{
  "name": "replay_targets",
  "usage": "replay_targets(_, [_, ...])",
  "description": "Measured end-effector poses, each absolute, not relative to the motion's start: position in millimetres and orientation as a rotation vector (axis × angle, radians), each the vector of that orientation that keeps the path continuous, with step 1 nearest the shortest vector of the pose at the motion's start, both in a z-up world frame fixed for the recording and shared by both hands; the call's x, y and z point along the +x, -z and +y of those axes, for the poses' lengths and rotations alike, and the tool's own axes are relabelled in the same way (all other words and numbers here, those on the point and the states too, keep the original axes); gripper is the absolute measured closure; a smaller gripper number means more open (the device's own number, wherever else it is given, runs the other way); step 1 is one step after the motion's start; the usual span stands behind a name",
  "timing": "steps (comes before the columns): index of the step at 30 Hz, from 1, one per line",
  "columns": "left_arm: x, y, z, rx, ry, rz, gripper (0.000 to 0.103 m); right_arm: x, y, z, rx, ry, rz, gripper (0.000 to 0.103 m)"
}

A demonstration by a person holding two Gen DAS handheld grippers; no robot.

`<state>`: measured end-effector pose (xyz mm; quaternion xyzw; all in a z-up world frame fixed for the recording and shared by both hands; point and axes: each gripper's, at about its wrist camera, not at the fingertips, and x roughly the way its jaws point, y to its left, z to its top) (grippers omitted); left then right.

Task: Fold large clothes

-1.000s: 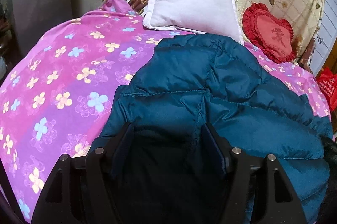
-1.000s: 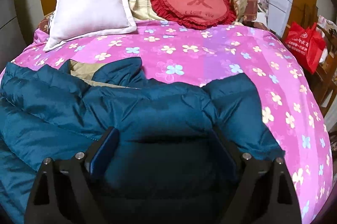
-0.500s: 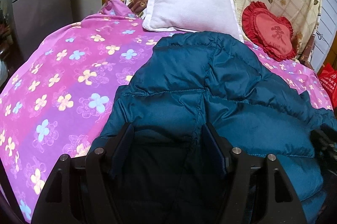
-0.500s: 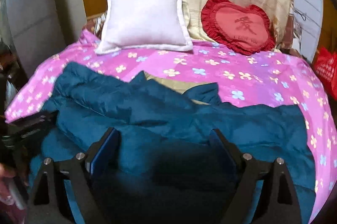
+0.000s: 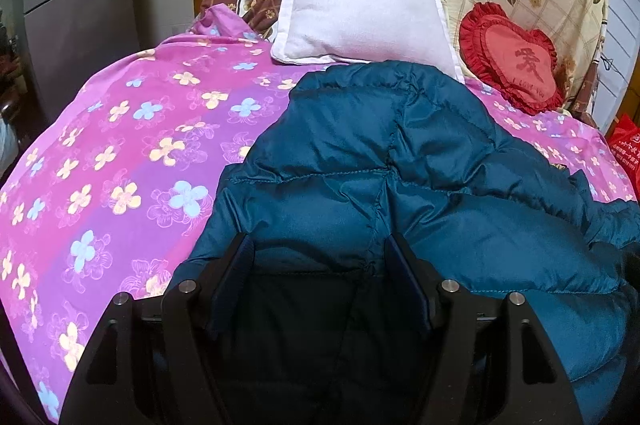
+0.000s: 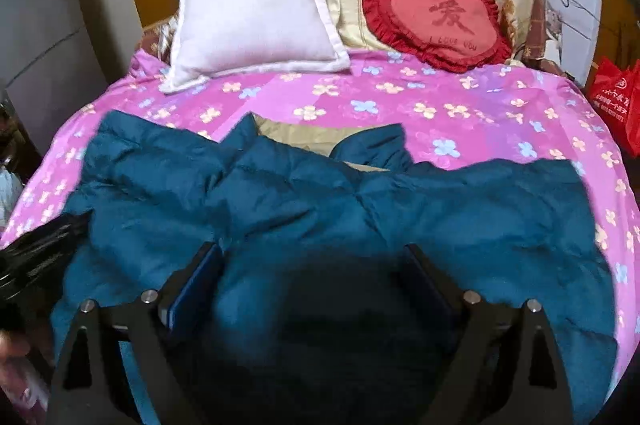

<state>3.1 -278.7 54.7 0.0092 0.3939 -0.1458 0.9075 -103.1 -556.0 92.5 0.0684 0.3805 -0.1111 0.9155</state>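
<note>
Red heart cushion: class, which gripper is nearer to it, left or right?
Right. The right gripper faces the red heart cushion almost straight ahead; the left gripper sits further left, seeing it off to its right.

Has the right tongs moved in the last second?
Yes. The right tongs swung left and pulled back: the red heart cushion slid from centre to right of view, and more of the blue jacket shows.
</note>
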Motion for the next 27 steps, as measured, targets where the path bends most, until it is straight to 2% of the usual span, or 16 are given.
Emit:
replay_targets(8, [0.3,-53.6,-280.0,0.029,0.290,0.796,0.053,-187.2,-109.5,-598.2,0.041,0.404,0.718,0.010])
replay_targets(12, [-0.7,-53.6,-280.8,0.033,0.288,0.792,0.053,-191.9,-85.2,-635.9,0.140,0.447,0.788,0.010])
replay_targets(16, [-4.8,-54.9,-279.0,0.037,0.287,0.788,0.053,-195.4,-66.7,-652.3,0.232,0.436,0.775,0.008])
replay_targets(24, [-35.2,-67.1,-263.1,0.084,0.297,0.735,0.053,-221.7,-87.2,-641.1,0.297,0.425,0.716,0.007])
replay_targets(27, [-44.4,-72.5,-256.4,0.078,0.310,0.727,0.053,-232.1,-91.7,-640.4,0.333,0.404,0.715,0.002])
